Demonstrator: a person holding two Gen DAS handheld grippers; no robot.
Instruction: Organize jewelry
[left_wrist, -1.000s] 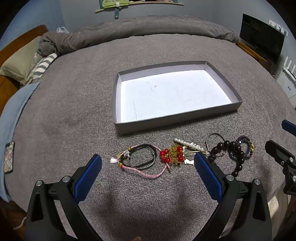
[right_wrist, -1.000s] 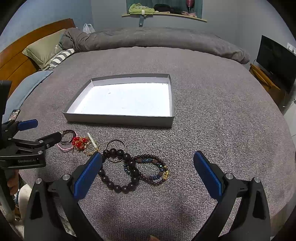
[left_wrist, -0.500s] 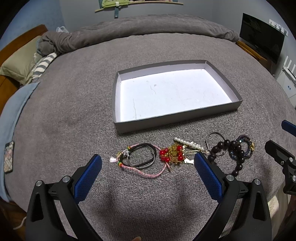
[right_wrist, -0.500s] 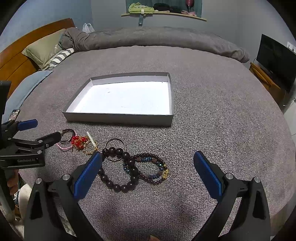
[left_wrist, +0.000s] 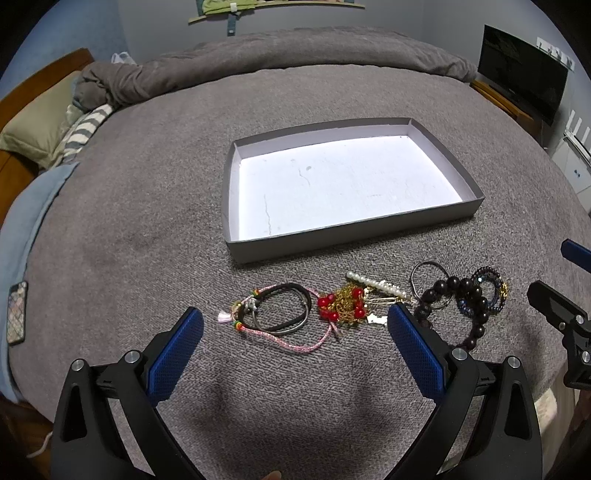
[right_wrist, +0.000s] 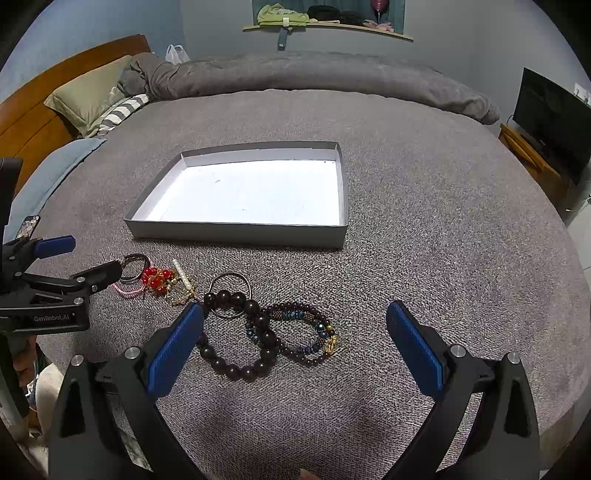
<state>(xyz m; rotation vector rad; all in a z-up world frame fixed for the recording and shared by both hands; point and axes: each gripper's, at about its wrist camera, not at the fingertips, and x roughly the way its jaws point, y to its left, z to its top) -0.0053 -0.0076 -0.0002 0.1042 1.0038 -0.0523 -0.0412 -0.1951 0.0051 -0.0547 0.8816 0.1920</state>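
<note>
From the left wrist view, nothing has gone into the grey tray (left_wrist: 343, 246): its white floor is bare, so the sorting looks to be at its very start and every piece remains to be moved. The jewelry lies in a row on the bed's grey blanket (left_wrist: 147, 221), just in front of the tray's near wall. The left claw (left_wrist: 295, 345) is spread wide and holds nothing. Between and just beyond its blue pads sit the black cord bracelet (left_wrist: 284, 310) with a pink braided cord (left_wrist: 295, 343) looped around it, and the red bead and gold chain piece (left_wrist: 341, 304); a pearl hair clip (left_wrist: 376, 284) lies just behind that. The right pad partly hides what may be a small pale charm, though it is hard to tell.

From the right wrist view, the tray (right_wrist: 236, 236) is again bare inside. The right claw (right_wrist: 295, 341) is also spread wide and empty. Between its pads lie the dark wooden bead bracelet (right_wrist: 240, 363), overlapping a thin metal ring (right_wrist: 229, 293) at its far side, and the multicolour bead bracelet (right_wrist: 306, 332) touching it on the right. The left claw (right_wrist: 79, 260) shows at the left edge, near the red beads
</note>
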